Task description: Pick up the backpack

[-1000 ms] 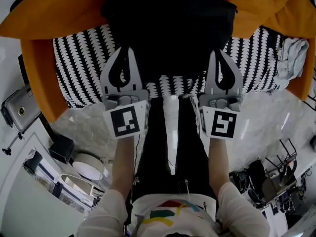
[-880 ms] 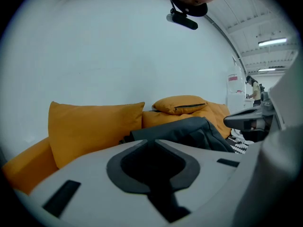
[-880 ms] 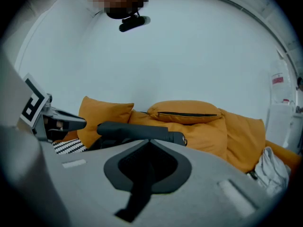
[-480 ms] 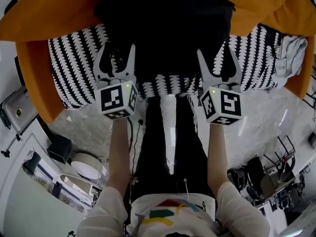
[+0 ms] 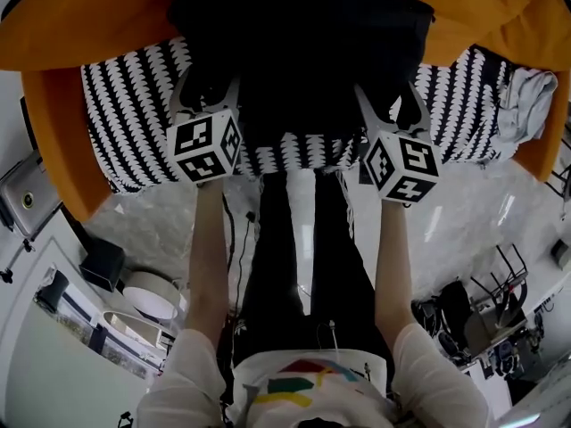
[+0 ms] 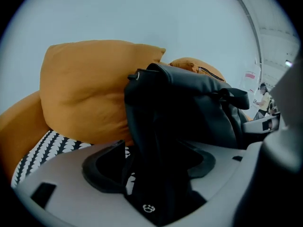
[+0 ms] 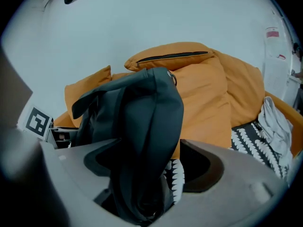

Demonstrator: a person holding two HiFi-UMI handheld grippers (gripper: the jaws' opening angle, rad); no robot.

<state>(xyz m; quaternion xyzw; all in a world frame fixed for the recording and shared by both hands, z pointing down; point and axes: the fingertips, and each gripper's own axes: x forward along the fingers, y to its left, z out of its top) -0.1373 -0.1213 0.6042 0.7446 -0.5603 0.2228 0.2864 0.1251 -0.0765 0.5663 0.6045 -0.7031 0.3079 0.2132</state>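
A black backpack (image 5: 303,43) stands upright on the black-and-white patterned seat (image 5: 125,105) of an orange sofa, leaning on its cushions. My left gripper (image 5: 210,92) is at the pack's lower left side, and its jaws are opening. In the left gripper view (image 6: 151,164) a black part of the backpack (image 6: 189,112) runs between the jaws with a gap beside the left pad. My right gripper (image 5: 390,105) is at the lower right side, jaws opening too. In the right gripper view (image 7: 151,167) a fold of the backpack (image 7: 147,126) hangs between the spread pads.
Orange cushions (image 5: 80,16) rise behind and beside the pack. A grey cloth (image 5: 526,101) lies on the seat's right end. The person's legs stand on the pale floor (image 5: 161,230) in front of the sofa. Cluttered gear (image 5: 482,319) sits at the lower right, boxes (image 5: 98,261) at the lower left.
Both grippers have moved down and forward onto the backpack's lower sides. Their jaws went from shut to spread wide, and both marker cubes rolled.
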